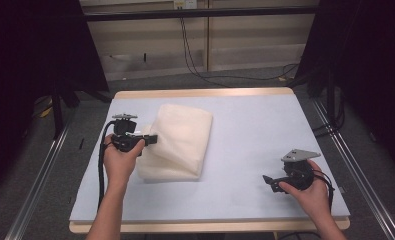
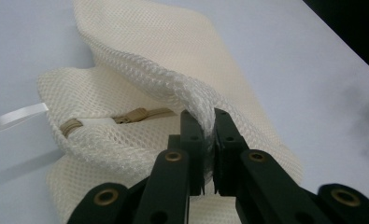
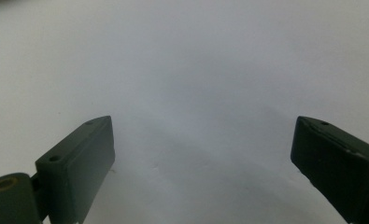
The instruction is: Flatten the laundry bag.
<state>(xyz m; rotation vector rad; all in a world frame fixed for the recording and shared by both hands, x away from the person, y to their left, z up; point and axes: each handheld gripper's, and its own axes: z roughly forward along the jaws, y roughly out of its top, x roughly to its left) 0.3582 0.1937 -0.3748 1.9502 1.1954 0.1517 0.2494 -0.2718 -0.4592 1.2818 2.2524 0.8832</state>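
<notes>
Left of centre in the high view, a cream mesh laundry bag (image 1: 177,142) lies on the pale blue table (image 1: 255,135). At its left edge the left gripper (image 1: 152,139) has its jaws clamped on a raised fold of the mesh; the left gripper view shows the netting (image 2: 173,88) pinched between the black jaws, with a tan zipper (image 2: 126,116) and a white ribbon loop (image 2: 18,115) at centre left. At lower right of the high view, the right gripper (image 1: 268,180) sits well apart from the bag, its jaws spread wide over bare table (image 3: 196,70).
</notes>
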